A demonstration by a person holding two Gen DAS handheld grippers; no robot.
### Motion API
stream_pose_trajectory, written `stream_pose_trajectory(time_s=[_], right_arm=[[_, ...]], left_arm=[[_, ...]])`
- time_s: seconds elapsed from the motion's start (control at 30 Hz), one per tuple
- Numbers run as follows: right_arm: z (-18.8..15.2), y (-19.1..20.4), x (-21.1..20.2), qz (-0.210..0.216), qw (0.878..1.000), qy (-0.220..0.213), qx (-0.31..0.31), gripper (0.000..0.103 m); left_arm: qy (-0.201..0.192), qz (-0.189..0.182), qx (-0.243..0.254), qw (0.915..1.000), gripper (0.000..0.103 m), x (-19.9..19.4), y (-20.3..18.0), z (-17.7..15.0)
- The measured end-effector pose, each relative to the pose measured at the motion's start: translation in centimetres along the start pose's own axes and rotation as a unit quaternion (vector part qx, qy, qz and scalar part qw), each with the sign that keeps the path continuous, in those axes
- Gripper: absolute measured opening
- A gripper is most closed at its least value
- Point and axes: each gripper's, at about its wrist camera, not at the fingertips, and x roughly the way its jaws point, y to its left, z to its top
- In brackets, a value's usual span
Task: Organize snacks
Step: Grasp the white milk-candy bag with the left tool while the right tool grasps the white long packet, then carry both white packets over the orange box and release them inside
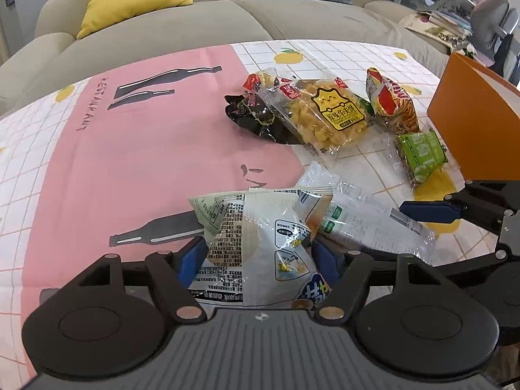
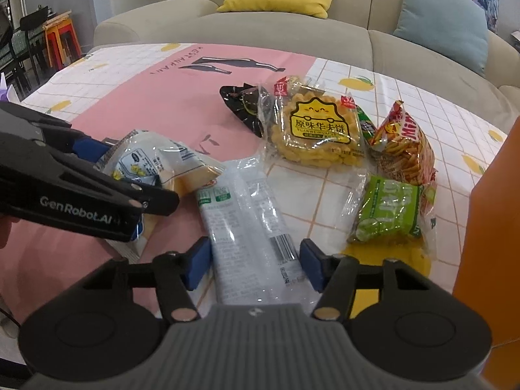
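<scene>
The left gripper (image 1: pixel 258 260) is closed on a white snack bag (image 1: pixel 260 247), its blue pads pressing the bag from both sides just above the pink part of the tablecloth (image 1: pixel 130 149). The right gripper (image 2: pixel 255 265) has its jaws spread wide on either side of a long clear packet (image 2: pixel 250 227) that lies flat on the cloth; the pads seem to stand just clear of it, though the view is too close to be sure. Beyond lie a yellow waffle pack (image 2: pixel 320 136), a black wrapper (image 2: pixel 243 104), a red stick-snack bag (image 2: pixel 406 143) and a green packet (image 2: pixel 390 211), bunched together. An orange box (image 1: pixel 477 120) stands at the right edge.
</scene>
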Motion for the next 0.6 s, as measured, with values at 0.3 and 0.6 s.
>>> stream_pose_trajectory(time_s=[0.3,0.6], right_arm=[[0.5,-0.4,-0.5,0.006,0.998,0.02,0.055,0.052],[0.5,-2.0,-2.9,0.029,0.987,0.023,0.156,0.051]], left_arm=[[0.015,0.004,-0.038,0.9991,0.06,-1.2,0.8,0.1],[0.023,-0.026,-0.102,0.9942,0.056,-3.6,2.0,0.0]])
